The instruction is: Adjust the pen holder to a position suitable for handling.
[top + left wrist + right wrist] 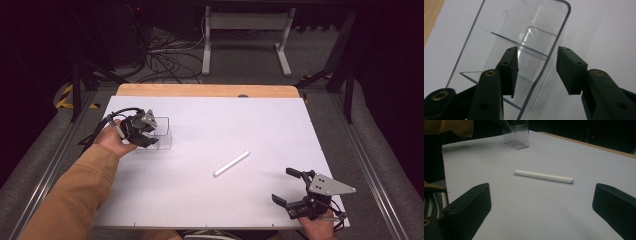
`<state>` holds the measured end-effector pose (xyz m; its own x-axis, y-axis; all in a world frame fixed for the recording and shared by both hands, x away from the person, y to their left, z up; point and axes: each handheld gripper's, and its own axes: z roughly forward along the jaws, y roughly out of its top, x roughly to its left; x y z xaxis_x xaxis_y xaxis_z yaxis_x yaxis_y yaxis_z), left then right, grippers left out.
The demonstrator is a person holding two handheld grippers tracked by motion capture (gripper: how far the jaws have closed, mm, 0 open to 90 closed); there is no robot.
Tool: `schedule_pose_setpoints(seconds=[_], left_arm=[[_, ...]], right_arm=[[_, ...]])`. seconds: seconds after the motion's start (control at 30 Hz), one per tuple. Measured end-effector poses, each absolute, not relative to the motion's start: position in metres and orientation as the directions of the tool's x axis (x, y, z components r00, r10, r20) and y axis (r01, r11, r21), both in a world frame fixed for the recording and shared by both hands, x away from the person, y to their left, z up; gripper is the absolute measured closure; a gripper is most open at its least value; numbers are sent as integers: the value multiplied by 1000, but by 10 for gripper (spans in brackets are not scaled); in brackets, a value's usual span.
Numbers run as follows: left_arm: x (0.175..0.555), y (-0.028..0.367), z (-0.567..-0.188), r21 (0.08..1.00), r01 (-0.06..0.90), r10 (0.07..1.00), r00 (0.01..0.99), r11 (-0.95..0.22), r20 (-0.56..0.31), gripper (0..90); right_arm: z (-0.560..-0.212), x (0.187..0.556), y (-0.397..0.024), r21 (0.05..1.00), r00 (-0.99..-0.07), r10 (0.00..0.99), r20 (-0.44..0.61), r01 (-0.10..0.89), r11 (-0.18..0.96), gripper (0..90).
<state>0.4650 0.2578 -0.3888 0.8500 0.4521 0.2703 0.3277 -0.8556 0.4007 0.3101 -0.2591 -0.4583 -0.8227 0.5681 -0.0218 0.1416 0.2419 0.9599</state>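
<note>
Clear plastic sits between the jaws of the left gripper [537, 72]: 1 pad is inside the box [506, 47] and the other outside its wall, with a gap on each side, so the jaws straddle the rim but are not yet clamped on it. In the high view that gripper [141, 131] is at the box [164, 134] near the left edge of the white table [260, 120], the box standing upright with thin dividers inside and nothing in its compartments that I can see. The right gripper [541, 205] has its jaws spread wide and holds nothing; in the high view it [292, 190] hovers at the near right corner, pointed toward the white pen [543, 176]. The pen [231, 163] lies flat around the middle of the table, well apart from both the box and the right gripper. My judgement is that the work is at its start: the box is being steadied, while picking up the pen and putting it into the box are both left to do.
</note>
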Motion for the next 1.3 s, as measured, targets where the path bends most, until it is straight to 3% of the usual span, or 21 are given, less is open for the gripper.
schedule_pose_setpoints(seconds=[0.2,0.43,0.57,0.83,1.3], left_arm=[[465,255,-395,357,332,436,860,-873,267,653],[465,256,-393,353,327,425,870,-877,249,687],[460,256,-391,326,282,375,887,-902,271,728],[452,255,-384,337,259,349,905,-905,244,870],[445,216,-355,417,147,269,929,-897,253,873]], right_arm=[[-458,311,-259,960,-825,565,-21,140,241,27],[-459,311,-259,961,-826,564,-17,143,239,27],[-459,311,-259,961,-825,565,-15,144,236,28],[-459,311,-259,962,-828,560,-10,145,231,27],[-460,311,-259,963,-832,555,-8,143,228,27]])
